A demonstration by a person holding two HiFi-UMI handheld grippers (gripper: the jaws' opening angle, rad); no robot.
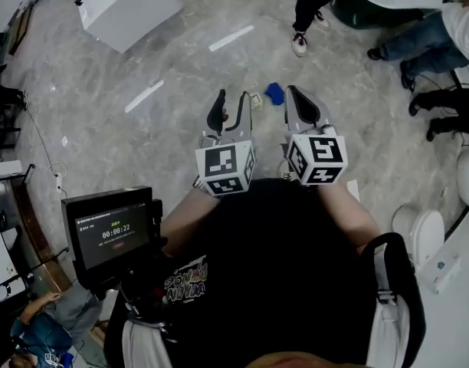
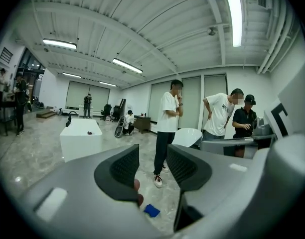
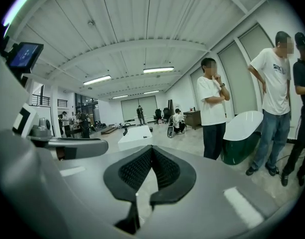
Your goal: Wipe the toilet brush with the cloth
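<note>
Left gripper [image 1: 230,102], ribbed black pads, stands open and empty, right gripper [image 1: 298,102] is closed on nothing, and the small blue cloth [image 1: 274,92] lies on glossy grey marbled floor [image 1: 142,129] beyond and between them, a bystander's white shoe [image 1: 299,44] farther off.

1. Setting: a large open hall used as a bathroom-fixture test space, with a polished grey stone-look floor [image 1: 181,60].
2. Overhead: a ribbed white ceiling [image 2: 142,24] carrying long strip lights [image 2: 126,65].
3. Fixtures standing free on the floor: a white bathtub [image 2: 80,136], a second tub [image 3: 244,136] with a dark green outside, and what appears to be a white toilet [image 1: 421,232].
4. Far end: drawn roller blinds [image 2: 87,91], office chairs [image 2: 107,111] and a dark desk [image 2: 141,123].
5. Recording signs: standing onlookers [image 2: 168,118] and a timer screen [image 1: 112,232].
</note>
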